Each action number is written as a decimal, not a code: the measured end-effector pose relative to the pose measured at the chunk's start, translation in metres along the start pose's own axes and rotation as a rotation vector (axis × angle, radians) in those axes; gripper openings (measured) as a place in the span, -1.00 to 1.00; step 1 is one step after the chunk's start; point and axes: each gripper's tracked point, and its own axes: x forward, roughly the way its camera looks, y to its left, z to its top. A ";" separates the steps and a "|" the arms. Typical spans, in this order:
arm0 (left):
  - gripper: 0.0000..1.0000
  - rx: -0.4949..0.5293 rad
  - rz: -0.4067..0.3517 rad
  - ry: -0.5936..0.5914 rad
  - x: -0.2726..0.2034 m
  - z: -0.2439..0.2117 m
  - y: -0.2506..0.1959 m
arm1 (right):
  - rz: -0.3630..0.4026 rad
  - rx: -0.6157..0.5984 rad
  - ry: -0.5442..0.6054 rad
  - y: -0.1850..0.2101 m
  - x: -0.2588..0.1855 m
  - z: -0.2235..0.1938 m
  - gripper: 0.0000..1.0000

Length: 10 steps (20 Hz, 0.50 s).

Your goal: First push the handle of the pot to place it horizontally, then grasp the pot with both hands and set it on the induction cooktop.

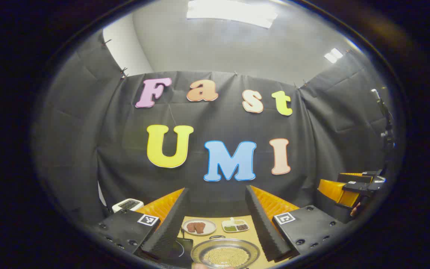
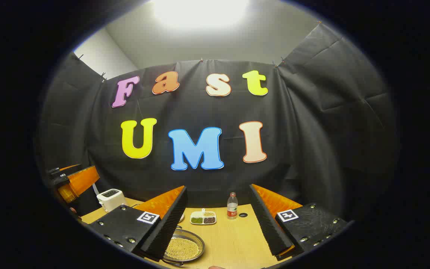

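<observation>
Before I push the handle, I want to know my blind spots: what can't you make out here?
- Pot: left gripper view, near rim cut by the edge; handle direction unclear.
- Induction cooktop: mostly behind the left gripper finger.
- Pot: right gripper view, partly behind the right gripper finger.

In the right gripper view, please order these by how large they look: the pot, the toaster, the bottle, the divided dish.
1. Pot, though it is nearest and partly hidden by a finger.
2. Toaster.
3. Divided dish and bottle: too alike to rank.
</observation>
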 end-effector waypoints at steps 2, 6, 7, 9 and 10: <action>0.96 0.001 0.034 0.014 -0.001 -0.005 0.010 | 0.016 -0.006 0.004 0.002 0.001 -0.004 0.97; 0.97 0.019 0.079 0.015 0.002 -0.003 0.020 | 0.044 -0.008 0.017 0.003 0.009 -0.014 0.97; 0.92 0.023 0.082 0.016 0.003 -0.003 0.019 | 0.051 -0.007 0.025 0.003 0.012 -0.016 0.97; 0.92 0.022 0.093 0.016 0.003 -0.003 0.018 | 0.057 -0.006 0.027 0.001 0.019 -0.016 0.97; 0.93 0.022 0.103 0.008 0.003 -0.001 0.018 | 0.056 -0.001 0.024 -0.001 0.021 -0.015 0.97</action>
